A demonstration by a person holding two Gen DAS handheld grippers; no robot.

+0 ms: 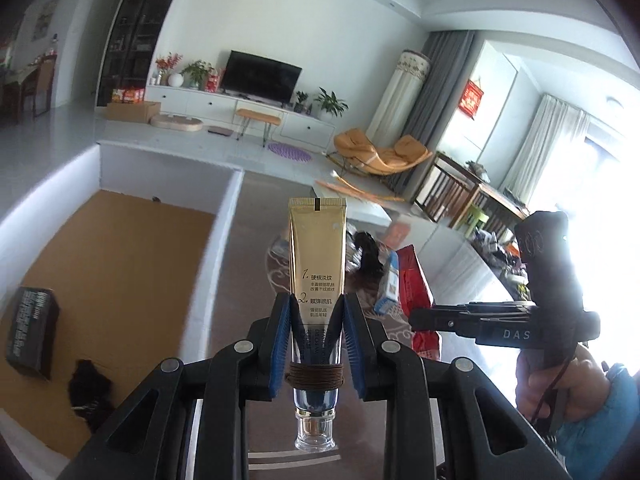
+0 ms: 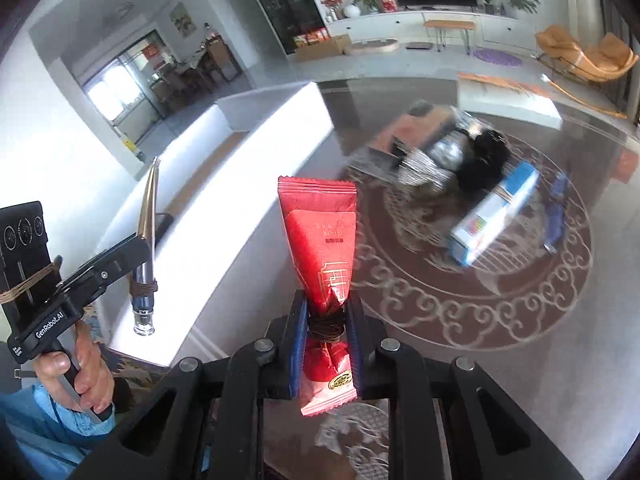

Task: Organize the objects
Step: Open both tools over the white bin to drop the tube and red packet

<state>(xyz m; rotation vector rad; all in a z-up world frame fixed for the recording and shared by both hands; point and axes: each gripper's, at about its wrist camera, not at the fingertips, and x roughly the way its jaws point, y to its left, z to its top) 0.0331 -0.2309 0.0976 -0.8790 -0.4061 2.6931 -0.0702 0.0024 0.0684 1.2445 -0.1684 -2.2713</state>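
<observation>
White box rim [image 1: 224, 216] beside tube [image 1: 318, 256]

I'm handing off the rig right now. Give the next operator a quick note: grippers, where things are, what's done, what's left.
Left hand-held gripper: shut on the gold tube, held up in the air.
Right hand-held gripper: shut on the red packet, also lifted.
White box already holds a black carton and a black furry item.
Left: place both items, then clear the pile on the table, blue-white box included.
</observation>
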